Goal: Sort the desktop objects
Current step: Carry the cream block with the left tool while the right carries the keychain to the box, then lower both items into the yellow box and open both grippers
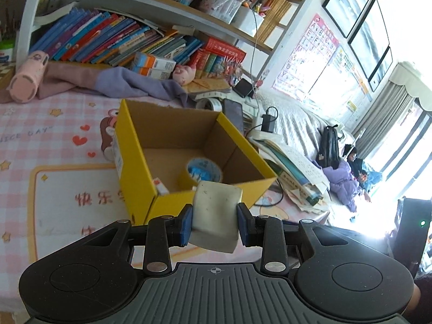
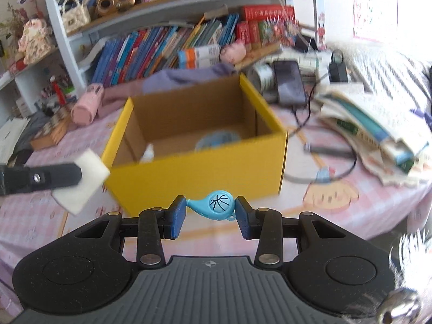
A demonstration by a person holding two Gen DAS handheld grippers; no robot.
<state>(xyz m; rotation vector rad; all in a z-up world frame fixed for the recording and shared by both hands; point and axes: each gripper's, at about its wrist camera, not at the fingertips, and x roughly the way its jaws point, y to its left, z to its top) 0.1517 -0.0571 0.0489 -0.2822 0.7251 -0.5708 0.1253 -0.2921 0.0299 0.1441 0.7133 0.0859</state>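
Observation:
My left gripper [image 1: 214, 222] is shut on a white eraser block [image 1: 216, 213] and holds it above the table, just in front of the near wall of the open yellow cardboard box [image 1: 189, 202]. The box holds a roll of tape [image 1: 201, 171] and a small white item [image 1: 161, 186]. My right gripper [image 2: 210, 214] is shut on a small blue whistle with a basketball mark [image 2: 216, 204], in front of the same box [image 2: 199, 178]. The left gripper's finger and the eraser [image 2: 83, 178] show at the left of the right wrist view.
The box stands on a pink checked tablecloth [image 1: 54, 145]. Behind it lie a purple cloth [image 1: 129, 81], a pink pencil case [image 1: 27, 77], a shelf of books [image 1: 113, 40], a phone [image 2: 289, 81] and a charger with cable [image 1: 268, 120]. A pile of papers and books [image 2: 378, 127] lies to the right.

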